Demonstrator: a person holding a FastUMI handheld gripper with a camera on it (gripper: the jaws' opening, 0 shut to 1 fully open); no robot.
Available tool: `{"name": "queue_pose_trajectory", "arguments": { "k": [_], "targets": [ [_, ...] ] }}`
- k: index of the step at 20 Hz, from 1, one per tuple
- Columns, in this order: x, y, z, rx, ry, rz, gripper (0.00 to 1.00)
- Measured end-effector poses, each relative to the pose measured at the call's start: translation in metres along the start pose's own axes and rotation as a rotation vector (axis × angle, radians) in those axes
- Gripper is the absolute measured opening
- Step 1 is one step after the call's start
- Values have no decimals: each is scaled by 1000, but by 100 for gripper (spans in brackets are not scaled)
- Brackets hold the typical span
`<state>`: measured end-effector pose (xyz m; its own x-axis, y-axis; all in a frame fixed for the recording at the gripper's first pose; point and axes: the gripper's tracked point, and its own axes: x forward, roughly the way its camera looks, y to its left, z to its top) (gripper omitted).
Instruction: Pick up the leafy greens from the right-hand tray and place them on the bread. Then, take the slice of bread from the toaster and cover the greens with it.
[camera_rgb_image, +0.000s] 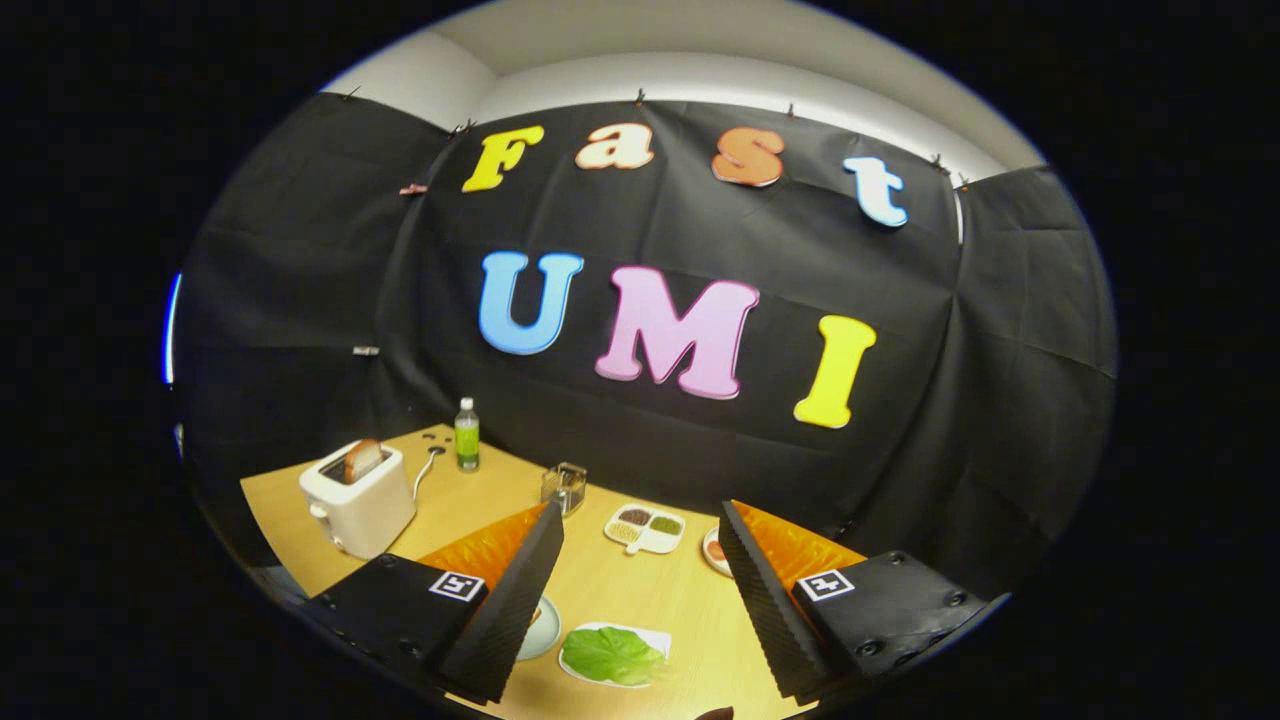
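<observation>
The leafy greens (612, 655) lie flat on a white tray (655, 637) on the wooden table (650, 590), between my two fingers and close below them. My gripper (640, 575) is open and holds nothing, hovering above the table. A white toaster (360, 500) stands beyond the left finger, with a browned slice of bread (362, 459) sticking up from its slot. A pale round plate (543, 630) shows beside the left finger, mostly hidden by it; I cannot tell what lies on it.
A green-labelled bottle (467, 435) stands at the back near the toaster. A small wire holder (565, 486) and a white divided dish (646, 528) of condiments sit mid-table. A small dish (714, 552) peeks out beside the right finger. Black cloth walls close the booth.
</observation>
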<state>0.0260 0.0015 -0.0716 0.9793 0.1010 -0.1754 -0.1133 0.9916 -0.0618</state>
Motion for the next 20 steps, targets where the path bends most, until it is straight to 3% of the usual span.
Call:
{"name": "queue_pose_trajectory", "arguments": {
  "k": [7,14,17,20],
  "targets": [
    [43,-16,-127,-71,317,117,98],
    [67,4,-240,-79,558,256,95],
    [74,14,-271,-97,618,301,91],
    [82,19,-300,-71,692,321,75]
  ]
}}
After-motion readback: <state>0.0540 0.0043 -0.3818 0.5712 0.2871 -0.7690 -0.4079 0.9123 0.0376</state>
